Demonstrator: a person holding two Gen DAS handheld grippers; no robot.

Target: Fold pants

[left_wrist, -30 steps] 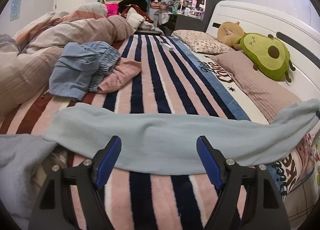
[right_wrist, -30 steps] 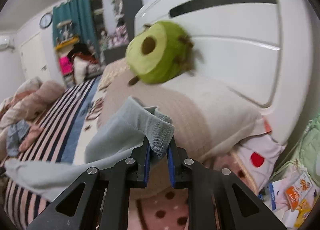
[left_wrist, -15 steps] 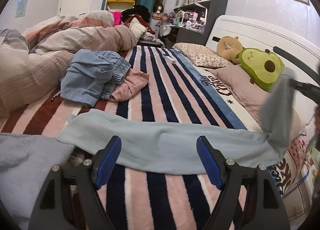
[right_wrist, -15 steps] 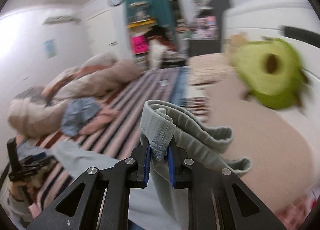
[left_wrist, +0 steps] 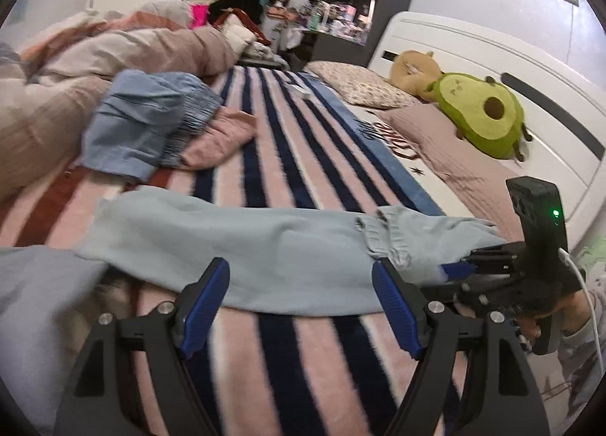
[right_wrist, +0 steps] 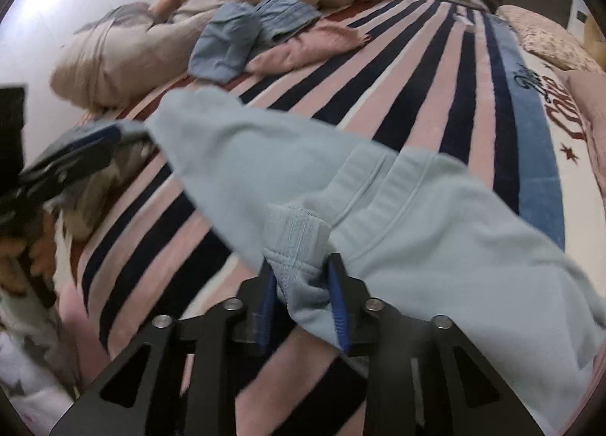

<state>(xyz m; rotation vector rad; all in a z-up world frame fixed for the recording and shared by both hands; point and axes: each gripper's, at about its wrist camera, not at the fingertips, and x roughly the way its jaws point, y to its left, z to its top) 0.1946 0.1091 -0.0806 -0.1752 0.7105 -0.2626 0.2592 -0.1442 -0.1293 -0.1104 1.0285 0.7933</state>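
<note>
Now the pale blue pants (left_wrist: pixel 265 246) lie crosswise on the striped bed blanket (left_wrist: pixel 288 155), folded back on themselves, their waistband end sitting at about 3 o'clock in the left wrist view. The left claw (left_wrist: pixel 299 303) hangs just short of their near edge, jaws spread wide with nothing between them. The right claw (right_wrist: pixel 303 292) has the waistband hem (right_wrist: pixel 299 243) between its blue pads; its jaws are opening, and the cloth seems loose rather than pinched, though blur makes contact hard to judge. At 9 o'clock in the right view the left claw's tip is smeared by motion, and what lies under it is unreadable. A blue and pink clothes heap (left_wrist: pixel 151 129) sits at 11 o'clock. A second ago the right claw was clamped on that hem up by the avocado plush (left_wrist: pixel 481 117); the pants then lay stretched full length
</note>
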